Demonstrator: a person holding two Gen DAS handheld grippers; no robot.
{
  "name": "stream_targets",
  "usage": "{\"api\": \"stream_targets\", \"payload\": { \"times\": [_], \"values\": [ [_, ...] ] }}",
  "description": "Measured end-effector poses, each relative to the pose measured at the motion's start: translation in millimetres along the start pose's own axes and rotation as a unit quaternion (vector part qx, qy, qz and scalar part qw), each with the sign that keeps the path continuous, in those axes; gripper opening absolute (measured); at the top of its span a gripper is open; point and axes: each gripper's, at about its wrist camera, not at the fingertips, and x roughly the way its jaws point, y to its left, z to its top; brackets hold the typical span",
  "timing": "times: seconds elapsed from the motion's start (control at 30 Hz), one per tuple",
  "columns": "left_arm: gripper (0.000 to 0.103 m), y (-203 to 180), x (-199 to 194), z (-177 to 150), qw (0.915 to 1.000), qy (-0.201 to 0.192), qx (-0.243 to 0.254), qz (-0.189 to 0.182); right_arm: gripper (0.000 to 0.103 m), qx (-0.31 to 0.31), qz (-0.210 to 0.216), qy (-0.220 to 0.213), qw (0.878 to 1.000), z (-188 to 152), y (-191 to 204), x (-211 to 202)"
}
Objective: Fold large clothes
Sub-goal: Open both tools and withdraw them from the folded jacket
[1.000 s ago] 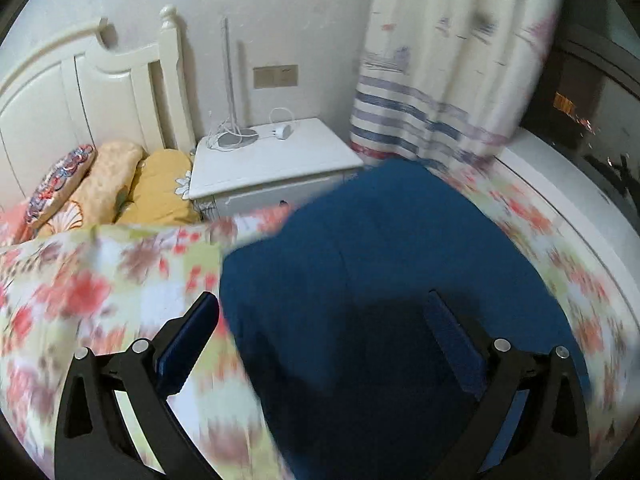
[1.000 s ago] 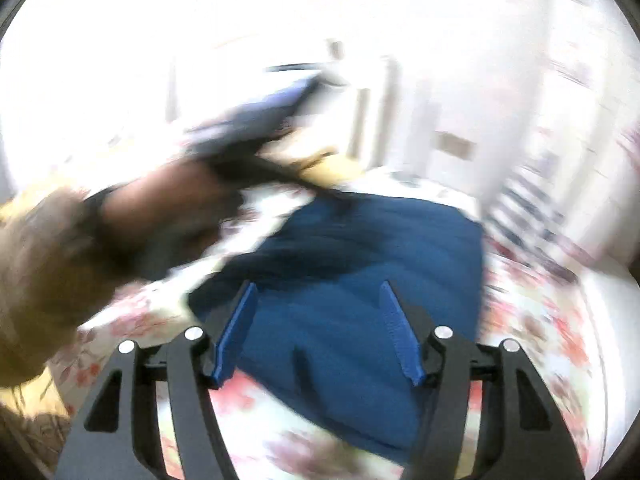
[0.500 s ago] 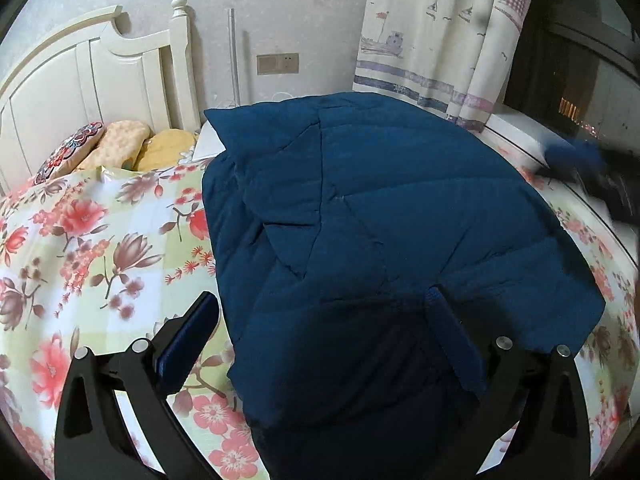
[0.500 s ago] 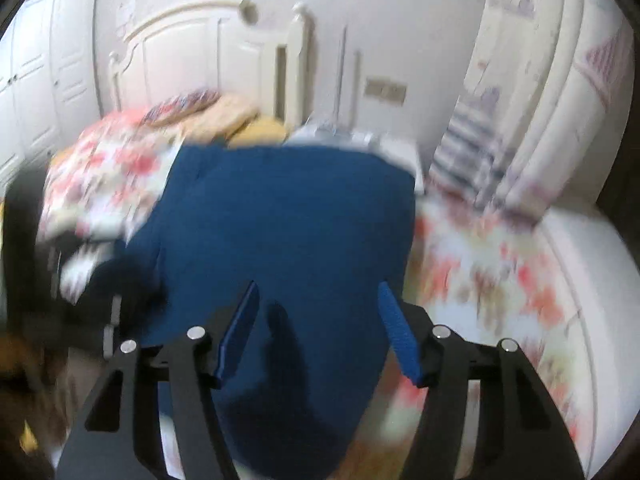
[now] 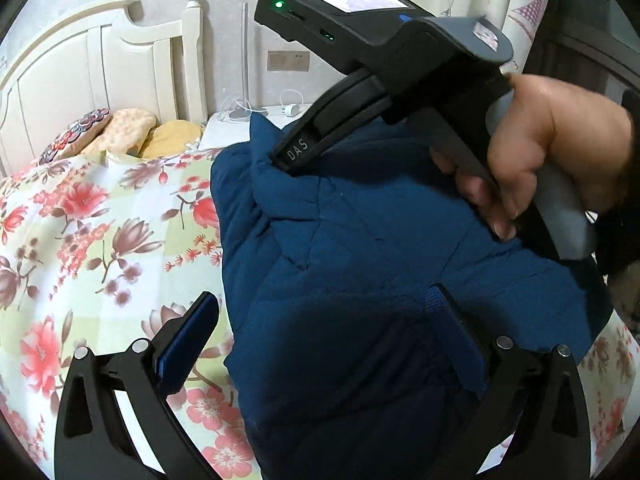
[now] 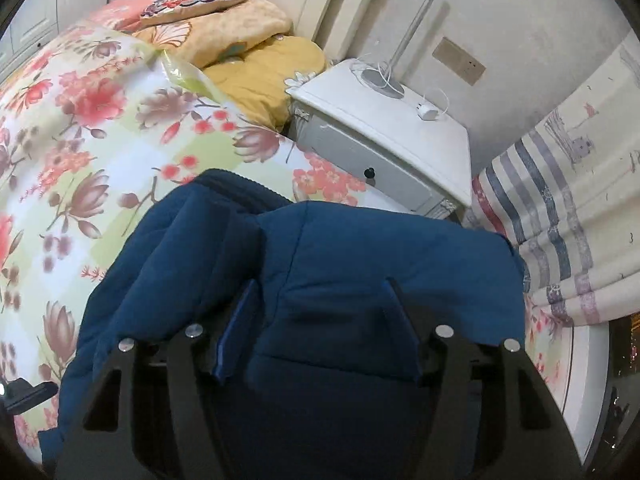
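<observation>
A large dark blue padded jacket (image 5: 360,264) lies folded in a thick bundle on the floral bedspread (image 5: 88,240). My left gripper (image 5: 320,312) is open low over the jacket's near end, its left finger over the bedspread and its right finger on the fabric. In the left wrist view the right gripper's body (image 5: 384,64) and the hand holding it sit over the jacket's far part. In the right wrist view my right gripper (image 6: 320,300) is open, its fingers pressed down into the jacket (image 6: 360,256) near its far edge.
Pillows (image 6: 240,36) are stacked by the white headboard (image 5: 80,72). A white nightstand (image 6: 380,136) with a lamp base and charger stands beside the bed. A striped curtain (image 6: 568,220) hangs at the right. A white ledge (image 6: 584,380) runs along the bed's right side.
The right gripper has swung in over the jacket and come down onto its far part. The left gripper has stayed low at the near end. The jacket's far end now looks bunched up.
</observation>
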Motion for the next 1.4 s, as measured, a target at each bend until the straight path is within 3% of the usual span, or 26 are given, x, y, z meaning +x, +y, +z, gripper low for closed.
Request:
{"api": "stream_targets", "payload": {
  "times": [0.27,0.33,0.4,0.43,0.47,0.57,0.63,0.73,0.83,0.93,1.1,1.2,1.4],
  "values": [
    [0.099,-2.9,-2.6,-2.7,1.0,0.0,-0.005,0.008,0.062,0.031,0.026,-0.027,0.999,-12.4,-12.1,-12.2],
    [0.099,-8.9,-9.1,-2.6,0.9995,-0.007,0.011,0.029,0.062,0.079,0.065,-0.046,0.994,-22.4,-26.7,-37.9],
    [0.099,-18.4,-21.4,-1.8,0.9979,-0.016,0.027,0.057,0.063,0.128,0.086,-0.096,0.983,-50.7,-46.0,-84.7],
    [0.099,-24.1,-30.1,-1.2,0.9963,-0.022,0.036,0.076,0.072,0.148,0.085,-0.114,0.979,-65.4,-53.5,-103.2],
    [0.099,-28.1,-37.6,-1.3,0.9951,-0.029,0.041,0.086,0.083,0.167,0.079,-0.133,0.974,-83.1,-61.2,-123.8],
    [0.099,-42.9,-81.7,0.7,0.991,-0.073,0.034,0.107,0.095,0.198,0.045,-0.188,0.961,-144.8,-74.8,-191.1],
    [0.099,-53.6,-107.4,6.0,0.9859,-0.081,0.028,0.144,0.101,0.211,0.037,-0.207,0.954,-175.4,-79.8,-225.0],
    [0.099,-76.5,-152.9,13.9,0.9769,-0.131,0.036,0.165,0.101,0.231,0.023,-0.208,0.95,-205.7,-84.5,-266.3],
    [0.099,-101.0,-190.7,20.3,0.9678,-0.154,0.053,0.192,0.101,0.226,0.009,-0.176,0.958,-221.7,-75.0,-290.4],
    [0.099,-118.6,-221.3,15.5,0.9624,-0.17,0.057,0.204,0.101,0.203,-0.014,-0.175,0.963,-240.3,-53.9,-312.8],
    [0.099,-127.3,-256.6,12.7,0.9612,-0.188,0.043,0.197,0.101,0.183,-0.044,-0.185,0.965,-274.2,-27.1,-340.9],
    [0.099,-124.4,-273.1,9.4,0.9649,-0.188,0.027,0.182,0.101,0.175,-0.044,-0.196,0.964,-286.3,-16.7,-356.9],
    [0.099,-116.7,-296.3,11.2,0.9627,-0.195,0.0,0.188,0.101,0.164,-0.071,-0.218,0.959,-290.3,-8.7,-385.3]
  ]
}}
